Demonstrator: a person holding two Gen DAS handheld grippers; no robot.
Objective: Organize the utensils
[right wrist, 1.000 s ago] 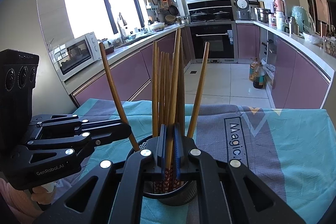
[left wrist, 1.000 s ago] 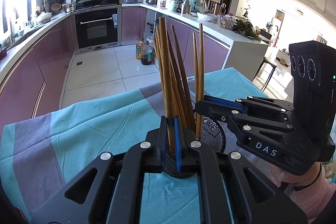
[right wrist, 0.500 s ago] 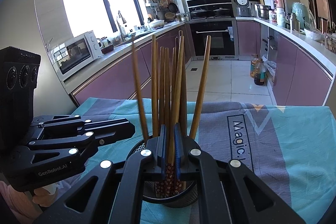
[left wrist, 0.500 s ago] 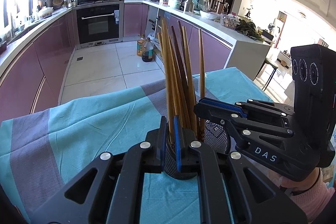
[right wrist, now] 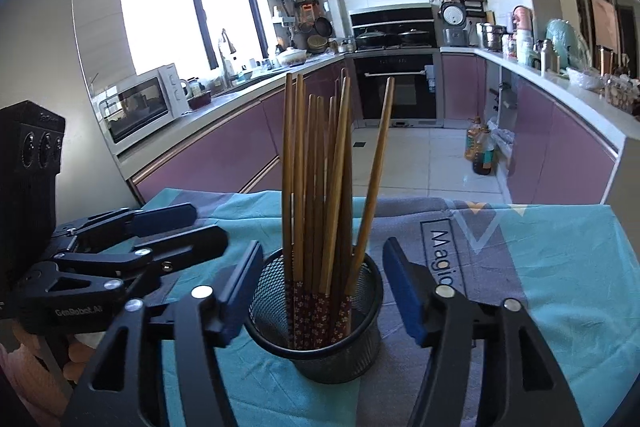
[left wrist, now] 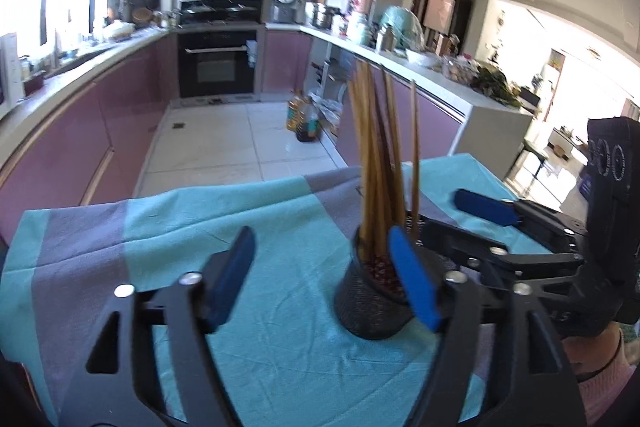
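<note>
Both grippers, left gripper (left wrist: pixel 322 279) and right gripper (right wrist: pixel 320 291), just let go, jaws wide, holding nothing; bumping the cup (right wrist: pixel 316 319) at 12 o'clock could tip the chopsticks (right wrist: pixel 320 179).

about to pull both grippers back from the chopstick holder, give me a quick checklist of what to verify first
1. Left gripper free of chopsticks: ok, jaws have just been opening, nothing between them.
2. Right gripper released: ok, jaws have just been opening; pads stand either side of the mesh holder, not pressing it.
3. Chopsticks all in the holder: ok, bundle stands inside, one leaning right.
4. Holder upright on the tablecloth: ok.
5. Grippers apart from each other: cannot tell; they overlap in the left wrist view.
6. Stray chopsticks on the cloth: ok, none visible.
</note>
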